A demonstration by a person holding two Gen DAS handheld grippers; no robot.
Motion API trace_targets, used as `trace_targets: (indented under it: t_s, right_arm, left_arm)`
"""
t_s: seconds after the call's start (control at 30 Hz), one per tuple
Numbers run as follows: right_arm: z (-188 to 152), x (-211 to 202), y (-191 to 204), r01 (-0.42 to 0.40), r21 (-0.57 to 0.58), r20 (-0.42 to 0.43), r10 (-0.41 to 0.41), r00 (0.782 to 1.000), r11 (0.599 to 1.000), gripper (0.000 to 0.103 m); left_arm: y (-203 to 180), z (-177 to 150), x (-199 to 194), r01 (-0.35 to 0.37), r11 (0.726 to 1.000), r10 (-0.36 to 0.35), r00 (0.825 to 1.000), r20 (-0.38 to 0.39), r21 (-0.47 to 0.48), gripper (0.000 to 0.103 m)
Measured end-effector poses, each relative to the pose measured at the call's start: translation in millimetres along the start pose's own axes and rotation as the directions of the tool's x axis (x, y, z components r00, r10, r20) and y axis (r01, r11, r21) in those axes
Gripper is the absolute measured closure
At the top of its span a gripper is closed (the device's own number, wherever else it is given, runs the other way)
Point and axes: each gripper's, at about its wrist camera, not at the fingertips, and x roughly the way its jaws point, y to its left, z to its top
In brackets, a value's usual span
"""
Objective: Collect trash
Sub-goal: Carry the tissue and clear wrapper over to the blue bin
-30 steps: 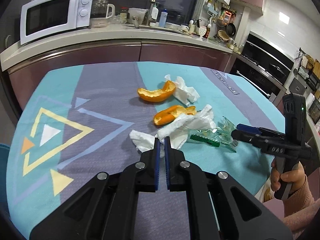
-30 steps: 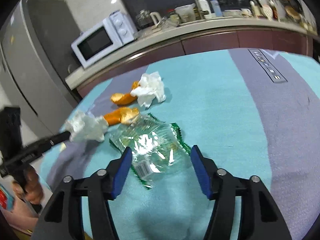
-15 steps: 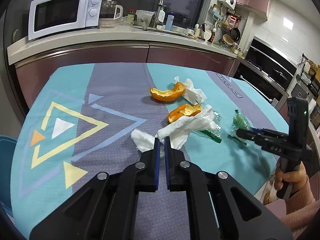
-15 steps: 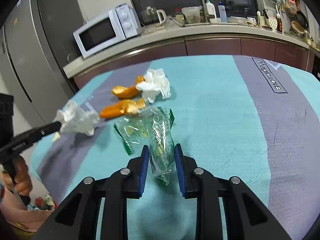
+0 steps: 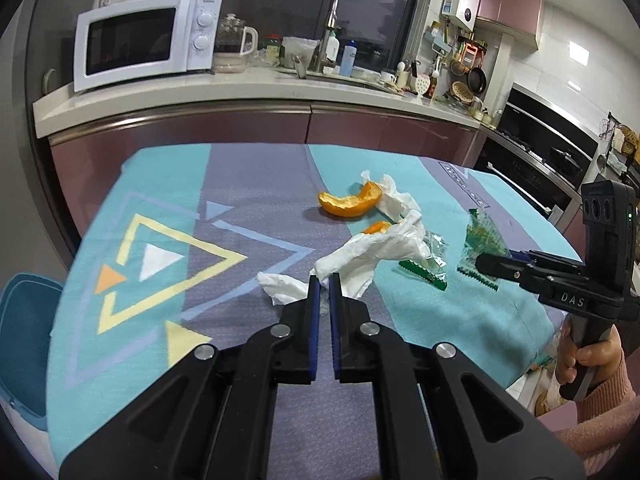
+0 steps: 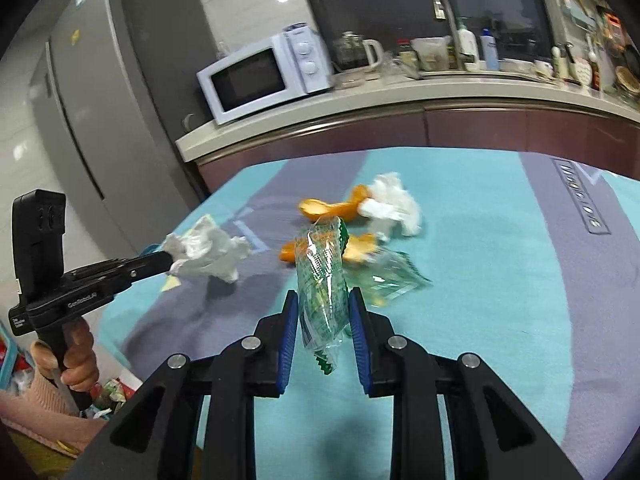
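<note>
left gripper (image 5: 324, 280): black arms, blue ribbed fingers clenched on a crumpled white tissue (image 5: 372, 252), which hangs off the desk.
right gripper (image 6: 323, 300): its fingers have just been closing and now squeeze a crinkly clear wrapper (image 6: 322, 276) with green serrated ends, held upright above the cloth.
second wrapper (image 6: 390, 280): clear and green, flat on the desk just behind the held one.
peels: two curved orange pieces, one (image 6: 360, 250) beside that wrapper, one (image 5: 350, 204) farther toward the desk's far edge.
far tissue (image 6: 394, 204): wadded, touching the farther peel.
desk (image 5: 460, 312): woven cloth, teal and grey-purple bands, yellow triangles.
room: white microwave (image 5: 144, 46) on a pale counter.
</note>
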Motion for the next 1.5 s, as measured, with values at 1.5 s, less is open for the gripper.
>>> trace_targets:
  t_s: [1.5]
  right_arm:
    - [31, 75, 136, -0.326, -0.176, -0.106, 0.312, 0.944, 0.929, 0.079]
  left_arm:
    - [88, -13, -121, -0.245, 0.959, 0.263, 0.956, 0.128, -0.146, 0.098]
